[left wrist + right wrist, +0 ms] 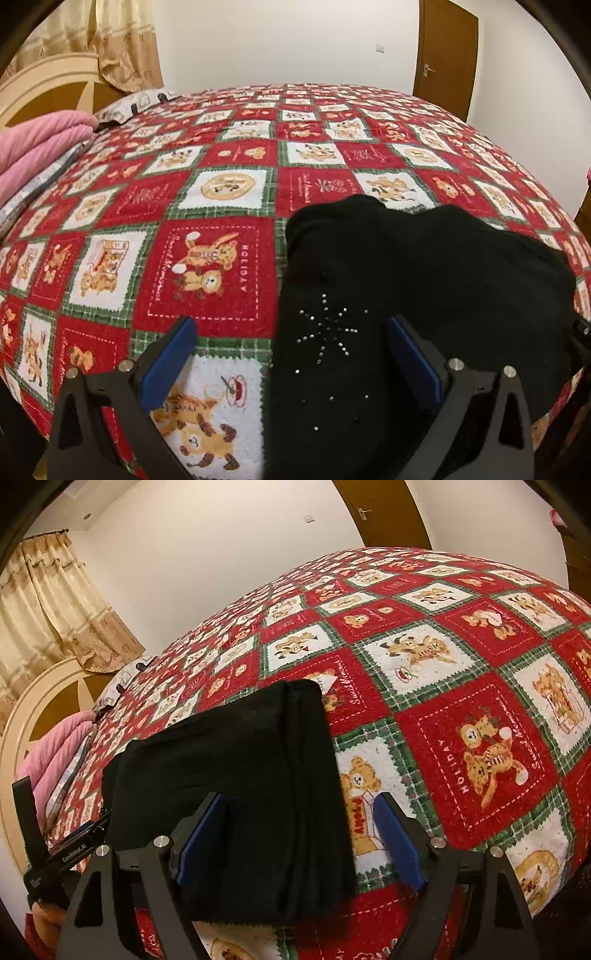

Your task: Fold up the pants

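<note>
The black pants [424, 280] lie folded into a thick stack on the bed, with a star of small rhinestones on top. My left gripper [291, 354] is open over their left edge; one blue pad [173, 362] is over the bedspread, the other over the cloth. In the right wrist view the same pants [236, 760] show a straight layered right edge. There my right gripper [299, 834] hangs open across that edge, its pads apart and not pressing. The left gripper [74, 853] shows at the pants' left side, a hand below it.
The bed carries a red, green and white bear-patterned bedspread [207, 258] that stretches far beyond the pants. A pink folded blanket [33, 147] and a pillow lie at the headboard [40, 716] on the left. Curtains, a white wall and a brown door [443, 55] stand behind.
</note>
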Motion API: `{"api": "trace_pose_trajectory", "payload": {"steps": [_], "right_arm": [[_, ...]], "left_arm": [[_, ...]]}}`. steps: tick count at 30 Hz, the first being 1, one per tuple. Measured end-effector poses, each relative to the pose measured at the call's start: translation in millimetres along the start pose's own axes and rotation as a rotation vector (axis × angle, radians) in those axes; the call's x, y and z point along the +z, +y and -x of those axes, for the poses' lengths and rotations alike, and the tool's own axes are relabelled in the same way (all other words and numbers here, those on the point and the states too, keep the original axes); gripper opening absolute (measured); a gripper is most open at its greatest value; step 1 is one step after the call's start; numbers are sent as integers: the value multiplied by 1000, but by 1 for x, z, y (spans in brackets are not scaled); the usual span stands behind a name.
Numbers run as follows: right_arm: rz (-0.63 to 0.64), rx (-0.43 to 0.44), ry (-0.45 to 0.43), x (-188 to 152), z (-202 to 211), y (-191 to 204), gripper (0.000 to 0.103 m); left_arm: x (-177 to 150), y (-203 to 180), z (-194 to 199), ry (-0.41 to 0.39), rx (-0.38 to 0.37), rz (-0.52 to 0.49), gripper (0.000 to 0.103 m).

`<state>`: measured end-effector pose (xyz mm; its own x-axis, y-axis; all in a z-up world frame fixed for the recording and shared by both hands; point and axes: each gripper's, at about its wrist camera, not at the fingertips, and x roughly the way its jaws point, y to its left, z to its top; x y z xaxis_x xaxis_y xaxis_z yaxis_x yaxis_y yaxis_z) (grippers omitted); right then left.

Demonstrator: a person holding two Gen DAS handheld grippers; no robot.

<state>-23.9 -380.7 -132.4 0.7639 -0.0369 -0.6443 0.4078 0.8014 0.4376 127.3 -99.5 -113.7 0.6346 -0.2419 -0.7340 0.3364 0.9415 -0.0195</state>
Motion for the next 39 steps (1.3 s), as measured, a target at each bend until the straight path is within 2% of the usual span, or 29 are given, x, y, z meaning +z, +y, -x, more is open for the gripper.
{"api": "trace_pose_trajectory", "payload": {"steps": [4,7,13,17,21,23,25,27,28,29,30,32,34,37,39], "right_arm": [[-37,45,-12,1,3,-6,83],[-43,58,-22,-1,3,-9,84],[-13,61,12,-5,-1,2,84],[113,-27,61,-11,-8,29,84],[128,-59,102,-14,-9,39,83],[170,-79,91,-18,-9,45,78],[217,-101,74,-22,-7,52,68],[293,-124,53,-24,-4,63,58],[330,-139,42,-25,-2,69,53],[369,-153,32,-27,-1,74,52],[385,-163,25,-27,0,76,50],[385,-164,22,-27,0,76,49],[371,-155,22,-26,0,73,49],[313,-116,29,-24,-1,64,50],[259,-76,41,-21,-3,56,53]], "left_arm": [[4,7,6,-14,-103,48,103],[2,2,-1,16,-148,41,103],[0,-7,-3,11,-111,17,103],[0,-7,-5,28,-104,12,103],[-1,-3,-5,45,-123,20,103],[-2,-3,-5,56,-127,25,103],[-3,-4,-3,71,-129,23,103],[-3,-5,-1,73,-135,14,97],[-3,-5,0,71,-143,8,89],[-4,-7,5,61,-156,-11,73],[-5,-10,7,55,-163,-27,67],[-7,-18,13,33,-149,-73,48],[-9,-25,17,17,-153,-105,35],[-9,-26,16,9,-156,-98,33],[-7,-21,14,16,-176,-61,37]]}}
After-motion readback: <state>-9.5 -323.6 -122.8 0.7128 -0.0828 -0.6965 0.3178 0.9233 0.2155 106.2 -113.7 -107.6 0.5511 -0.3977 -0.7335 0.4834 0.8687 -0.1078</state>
